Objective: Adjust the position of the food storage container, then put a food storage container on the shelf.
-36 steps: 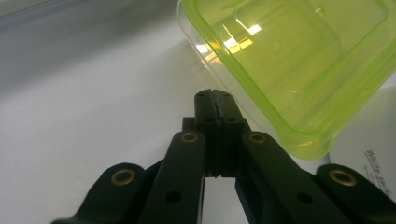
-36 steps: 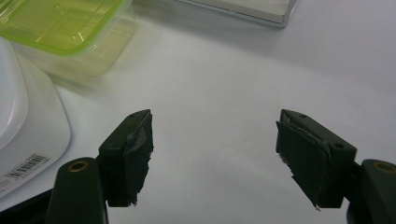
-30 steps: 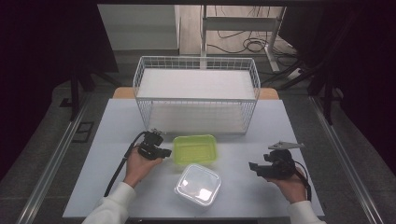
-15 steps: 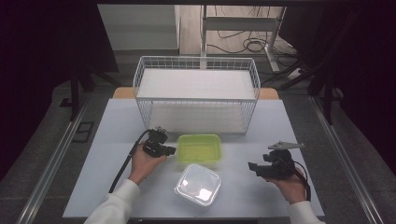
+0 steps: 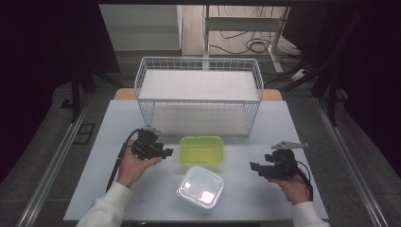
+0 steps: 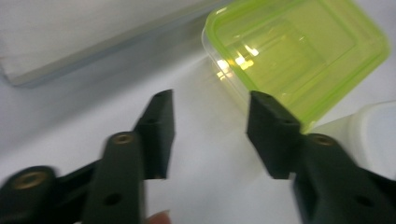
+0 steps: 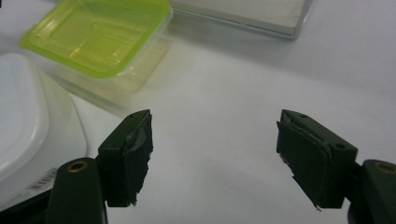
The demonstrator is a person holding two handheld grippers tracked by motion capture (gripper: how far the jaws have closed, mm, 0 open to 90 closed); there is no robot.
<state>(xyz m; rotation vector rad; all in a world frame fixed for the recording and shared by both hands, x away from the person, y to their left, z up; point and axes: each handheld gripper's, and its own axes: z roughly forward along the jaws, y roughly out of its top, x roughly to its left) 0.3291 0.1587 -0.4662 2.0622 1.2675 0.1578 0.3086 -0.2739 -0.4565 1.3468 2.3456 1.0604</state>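
The person sits at the near edge of the table (image 5: 118,113), a gripper in each hand. The left gripper (image 5: 166,152) hovers just beside the left side of the green-lidded container (image 5: 202,150), its tips pointing at that container's left wall. In the left gripper view its jaws stand apart with nothing between them; the green rim of the container (image 6: 299,51) lies right past the further jaw, very close, though I cannot tell whether it touches. The picture there is a bit blurred.

The green-lidded container sits about midway across the table, a little in front of the white wire basket (image 5: 198,97) that takes up the far half. Just nearer to the person, and close against the green one's near side, sits the white-lidded container (image 5: 200,187), turned a little askew, toward the table's near edge.

The right gripper (image 5: 254,166) is held low over the right part of the table, well apart from both containers, its tips pointing left toward them. Its jaws are spread wide and hold nothing; in the right gripper view bare tabletop shows between them, with the green-lidded container (image 7: 98,35) and the white-lidded container (image 7: 23,112) off to the left.
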